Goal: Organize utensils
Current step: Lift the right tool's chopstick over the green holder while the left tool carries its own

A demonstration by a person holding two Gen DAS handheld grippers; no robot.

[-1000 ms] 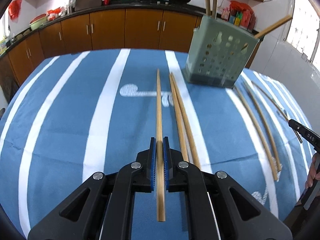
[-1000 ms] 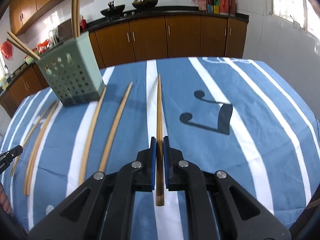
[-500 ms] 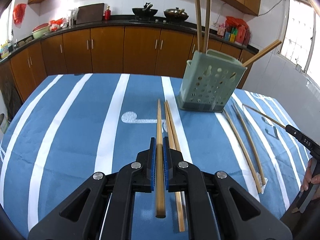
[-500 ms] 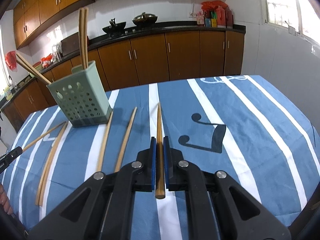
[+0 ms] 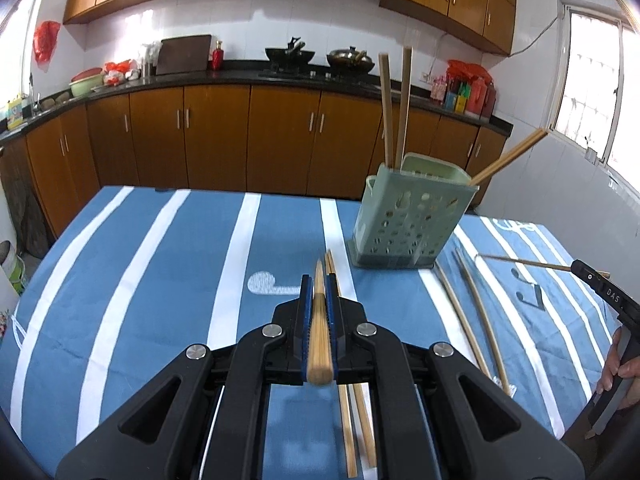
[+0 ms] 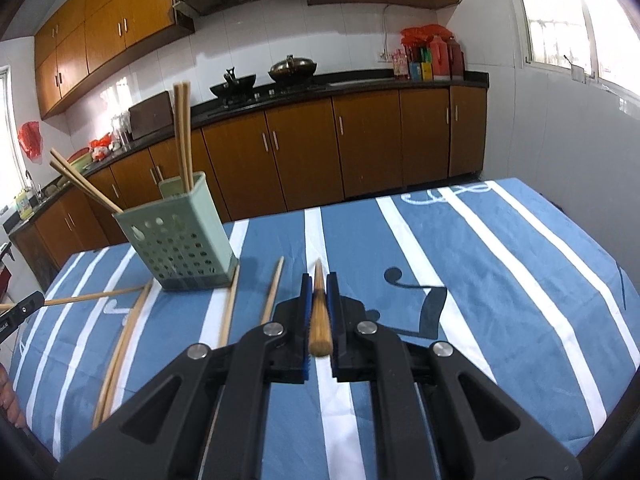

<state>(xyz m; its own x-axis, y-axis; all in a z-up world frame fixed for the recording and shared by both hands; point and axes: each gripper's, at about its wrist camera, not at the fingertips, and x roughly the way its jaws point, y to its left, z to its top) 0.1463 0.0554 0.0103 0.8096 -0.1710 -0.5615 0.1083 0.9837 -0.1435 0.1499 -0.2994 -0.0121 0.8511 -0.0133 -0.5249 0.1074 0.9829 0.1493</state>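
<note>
My left gripper (image 5: 319, 280) is shut on a wooden chopstick (image 5: 319, 332) that points forward above the blue striped tablecloth (image 5: 160, 280). My right gripper (image 6: 318, 280) is likewise shut on another chopstick (image 6: 320, 316), lifted off the cloth. A pale green perforated utensil holder (image 5: 408, 220) stands ahead and to the right in the left wrist view; the same holder (image 6: 176, 236) is ahead and left in the right wrist view, with several chopsticks standing in it. Loose chopsticks (image 5: 352, 420) lie under the left gripper, and more loose chopsticks (image 6: 232, 308) lie beside the holder.
The other gripper (image 5: 604, 296) and a hand (image 5: 620, 376) show at the right edge of the left wrist view. A curved pair of chopsticks (image 5: 476, 316) lies right of the holder. Brown kitchen cabinets (image 5: 240, 140) and a counter with woks run behind the table.
Both grippers have risen with their chopsticks, which were lying on the cloth a second ago. The views have tilted up, showing more of the kitchen wall.
</note>
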